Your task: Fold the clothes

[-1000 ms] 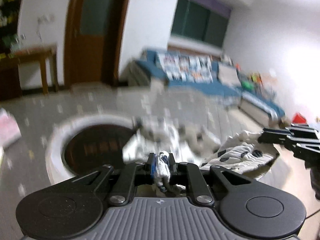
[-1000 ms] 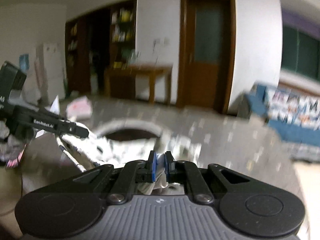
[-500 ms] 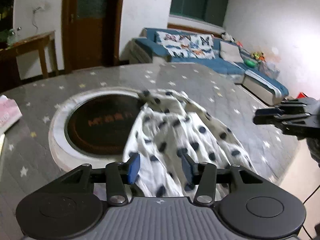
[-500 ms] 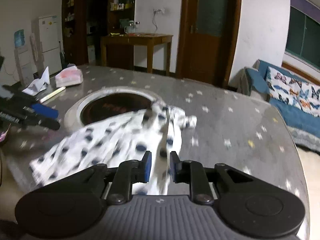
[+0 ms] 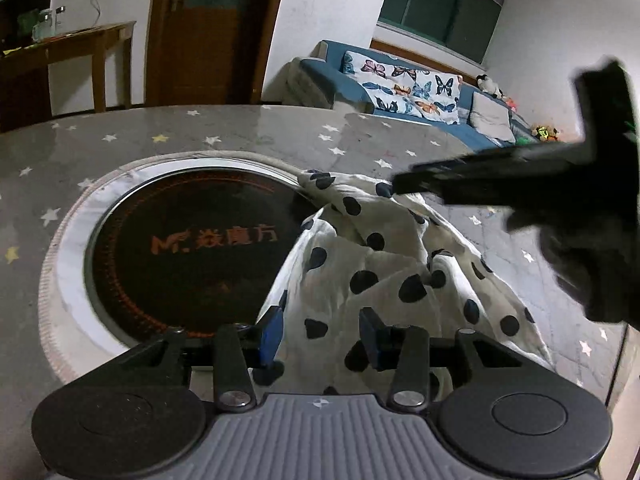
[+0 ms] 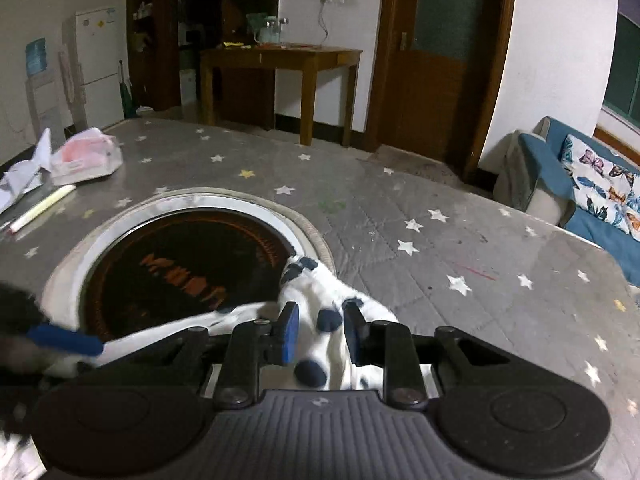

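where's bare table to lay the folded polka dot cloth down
Free: the starred tabletop right of the round cooktop, toward the sofa, and the far strip beyond it. Crowded: the near edge under the polka dot cloth, and the left corner with tissue pack, papers.

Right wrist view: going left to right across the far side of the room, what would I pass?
White fridge → dark shelves → wooden side table → brown door → blue sofa with a butterfly cushion.
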The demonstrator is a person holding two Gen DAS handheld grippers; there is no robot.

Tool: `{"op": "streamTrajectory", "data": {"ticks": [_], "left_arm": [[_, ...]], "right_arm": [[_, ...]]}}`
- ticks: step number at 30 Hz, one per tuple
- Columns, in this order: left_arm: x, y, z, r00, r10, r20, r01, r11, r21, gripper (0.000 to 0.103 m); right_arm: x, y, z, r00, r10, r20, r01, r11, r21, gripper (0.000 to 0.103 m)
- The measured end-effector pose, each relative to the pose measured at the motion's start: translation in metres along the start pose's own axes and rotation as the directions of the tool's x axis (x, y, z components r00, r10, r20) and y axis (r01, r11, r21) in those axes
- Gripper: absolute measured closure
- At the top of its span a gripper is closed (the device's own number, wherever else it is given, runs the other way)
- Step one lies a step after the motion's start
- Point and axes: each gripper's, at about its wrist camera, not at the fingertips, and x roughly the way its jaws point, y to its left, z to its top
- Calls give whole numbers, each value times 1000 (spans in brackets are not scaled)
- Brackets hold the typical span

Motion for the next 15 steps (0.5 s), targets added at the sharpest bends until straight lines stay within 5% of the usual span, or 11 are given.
{"op": "streamTrajectory", "data": {"ticks": [6, 8, 15], "left_arm": [[21, -5, 2, 999, 15, -32, -14, 999, 34, 58], [25, -6, 2, 999, 18, -42, -16, 999, 42, 58], [31, -6, 3, 998, 27, -61, -23, 997, 67, 58]], "right_arm": [[41, -2, 0, 998, 26, -58, -26, 1000, -7, 80], [43, -5, -4, 997, 46, -62, -46, 999, 10, 97], [-16, -33, -11, 996, -62, 70, 58, 997, 57, 99]]}}
